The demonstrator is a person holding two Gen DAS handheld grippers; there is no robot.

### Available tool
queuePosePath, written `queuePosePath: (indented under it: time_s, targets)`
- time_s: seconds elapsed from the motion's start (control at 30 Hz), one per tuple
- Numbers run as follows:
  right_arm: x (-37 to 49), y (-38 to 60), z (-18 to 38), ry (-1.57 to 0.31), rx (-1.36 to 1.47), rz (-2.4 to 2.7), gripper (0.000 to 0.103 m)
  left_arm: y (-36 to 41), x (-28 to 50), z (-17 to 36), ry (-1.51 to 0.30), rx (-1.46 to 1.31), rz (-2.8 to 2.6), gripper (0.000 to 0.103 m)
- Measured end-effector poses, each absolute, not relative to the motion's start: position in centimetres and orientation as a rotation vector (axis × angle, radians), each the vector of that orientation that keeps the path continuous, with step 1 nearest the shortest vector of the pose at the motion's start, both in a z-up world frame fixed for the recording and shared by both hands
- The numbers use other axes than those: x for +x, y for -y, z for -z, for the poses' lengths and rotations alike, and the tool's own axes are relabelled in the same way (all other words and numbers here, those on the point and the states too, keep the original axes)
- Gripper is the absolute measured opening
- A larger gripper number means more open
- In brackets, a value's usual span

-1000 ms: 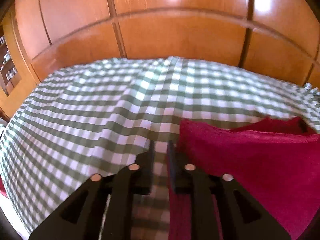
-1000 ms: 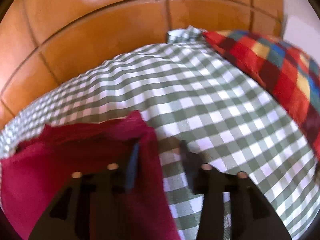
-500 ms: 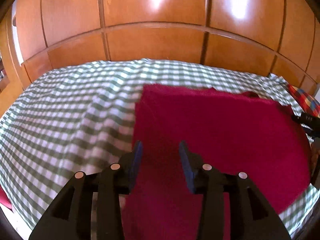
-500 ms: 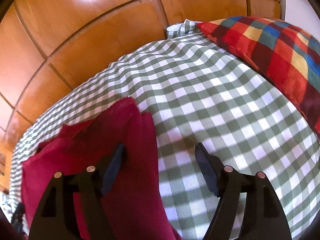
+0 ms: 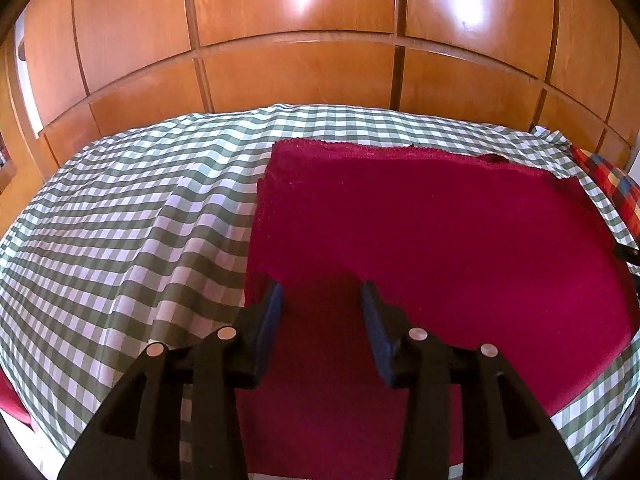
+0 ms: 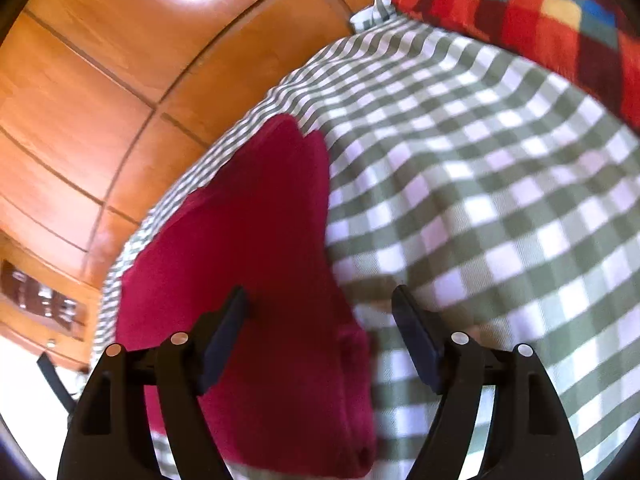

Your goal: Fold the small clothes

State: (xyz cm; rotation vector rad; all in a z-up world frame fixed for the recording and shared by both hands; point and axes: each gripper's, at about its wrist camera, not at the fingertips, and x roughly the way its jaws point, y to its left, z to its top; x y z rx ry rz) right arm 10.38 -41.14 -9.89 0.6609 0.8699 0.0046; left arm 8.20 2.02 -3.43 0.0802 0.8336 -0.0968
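A dark red cloth (image 5: 420, 232) lies flat on the green-checked bed cover (image 5: 120, 220), its far edge slightly ragged where layers overlap. My left gripper (image 5: 320, 300) hovers over the cloth's near left part. Its jaws are opening, with nothing pressed between the blue pads. In the right wrist view the same red cloth (image 6: 256, 220) runs from the lower middle up to the left, its right edge a thick fold. My right gripper (image 6: 320, 304) stands open wide above that edge, left finger over the cloth, right finger over the checked cover (image 6: 480, 200).
A plaid cushion in red, blue and yellow (image 6: 540, 12) lies at the bed's right end and shows again as the plaid cushion (image 5: 612, 184) at the right edge. Wooden wardrobe doors (image 5: 300, 20) stand close behind the bed. A shelf unit (image 6: 40, 300) sits at the far left.
The left gripper has shifted right, from the cloth's left edge to over it, and its jaws have spread. The right gripper's jaws have opened much wider and its view has swung left.
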Motion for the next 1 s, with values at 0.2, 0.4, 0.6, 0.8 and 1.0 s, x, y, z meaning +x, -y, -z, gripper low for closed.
queuePosePath:
  time_s: [0.2, 0.4, 0.6, 0.8, 1.0]
  targets:
    - [10.2, 40.6, 10.2, -0.865, 0.714, -0.073, 0.074, -1.9, 8.4, 3.9, -0.841, 0.087, 0.099, 0.042]
    - [11.5, 39.1, 10.4, -0.878, 0.706, -0.136, 0.076, -2.0, 8.1, 3.5, -0.833, 0.064, 0.106, 0.042]
    - [12.5, 38.4, 10.7, -0.88, 0.714, -0.168, 0.06, -1.8, 7.7, 3.0, -0.832, 0.062, 0.113, 0.042]
    - [12.9, 37.5, 10.4, -0.894, 0.704, -0.19, 0.039, -1.2, 7.5, 3.5, -0.848, 0.094, 0.122, 0.042]
    - [12.9, 36.7, 9.0, -0.872, 0.685, -0.189, 0.034, -1.4, 8.3, 4.3, -0.883, 0.089, 0.148, 0.043]
